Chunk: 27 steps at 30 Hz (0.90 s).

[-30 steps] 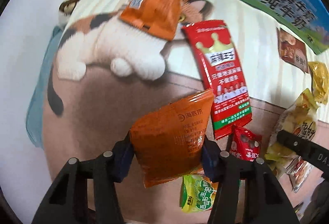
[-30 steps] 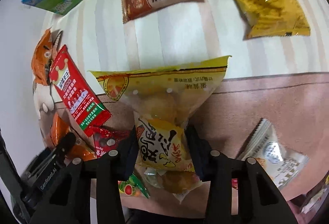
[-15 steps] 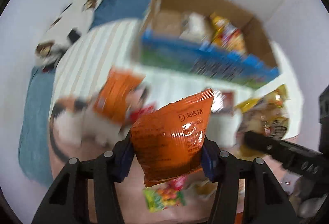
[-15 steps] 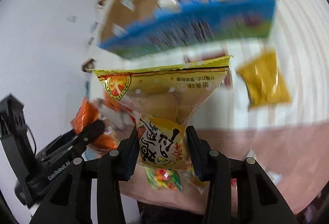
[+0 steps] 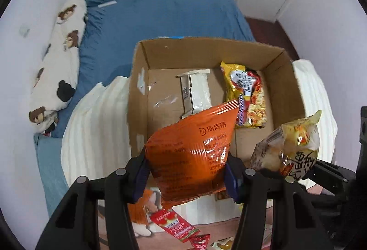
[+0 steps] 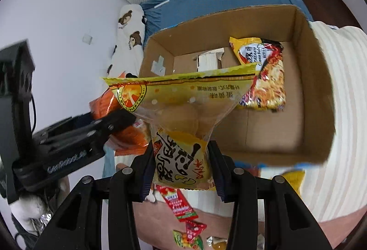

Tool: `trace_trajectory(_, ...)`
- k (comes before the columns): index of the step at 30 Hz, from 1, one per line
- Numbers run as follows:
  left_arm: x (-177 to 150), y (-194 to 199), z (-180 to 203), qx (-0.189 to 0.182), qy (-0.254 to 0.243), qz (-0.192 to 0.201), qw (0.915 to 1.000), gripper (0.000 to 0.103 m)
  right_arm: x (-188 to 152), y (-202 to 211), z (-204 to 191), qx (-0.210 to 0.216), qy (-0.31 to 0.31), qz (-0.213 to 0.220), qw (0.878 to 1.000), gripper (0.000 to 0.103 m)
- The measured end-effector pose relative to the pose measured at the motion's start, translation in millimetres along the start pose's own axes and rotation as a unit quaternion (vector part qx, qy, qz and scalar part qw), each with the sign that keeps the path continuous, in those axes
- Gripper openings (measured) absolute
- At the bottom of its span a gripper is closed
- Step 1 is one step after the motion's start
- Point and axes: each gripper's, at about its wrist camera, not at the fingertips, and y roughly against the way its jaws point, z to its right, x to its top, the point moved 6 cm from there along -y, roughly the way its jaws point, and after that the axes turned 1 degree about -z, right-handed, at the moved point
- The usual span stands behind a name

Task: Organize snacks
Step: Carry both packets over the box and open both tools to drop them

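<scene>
My left gripper is shut on an orange snack bag, held over the near wall of an open cardboard box. My right gripper is shut on a yellow see-through snack bag, also above the box's near edge. In the left wrist view the yellow bag and the right gripper show at the right. In the right wrist view the left gripper with the orange bag shows at the left. A noodle pack and a white packet lie in the box.
The box stands on a cream striped blanket over a blue bed. A bear-print pillow lies along the wall. Below the grippers lie a red sachet, small red and green packets and a yellow bag.
Both grippers have risen from the blanket with their bags and swung toward the box, which now sits open below them. The loose snacks have dropped to the bottom of both views.
</scene>
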Motion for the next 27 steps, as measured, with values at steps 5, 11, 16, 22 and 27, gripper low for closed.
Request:
trace_trajectory(5,18.9,-47.7,-1.6,0.003,-0.020,-0.069,0.9974,0.053,21.7,-36.7,10.4,-0.022,0.001,-0.034,0.999,0.047)
trace_trajectory(11,10.7,-98.9,-7.9,0.002,-0.024,-0.146,0.9889,0.054,22.2,-78.0,28.6,-0.025,-0.009,-0.078,0.997,0.047)
trace_trajectory(16,-0.6,-126.7,-17.6,0.003,0.011,-0.204,0.9790,0.061,15.1,-116.6,39.1,-0.070,0.014,-0.156,0.985,0.081)
trace_trajectory(22,-5.0,-129.5,-17.4,-0.001,0.012,-0.194,0.9808,0.084,17.9,-126.8,49.7,-0.076,-0.002,-0.170,0.982,0.096)
trace_trajectory(27,-5.5,-118.7,-15.1,-0.005,0.016,-0.176,0.9843,0.085,19.0,-118.9,54.8,-0.084,-0.011,-0.159,0.984,0.096)
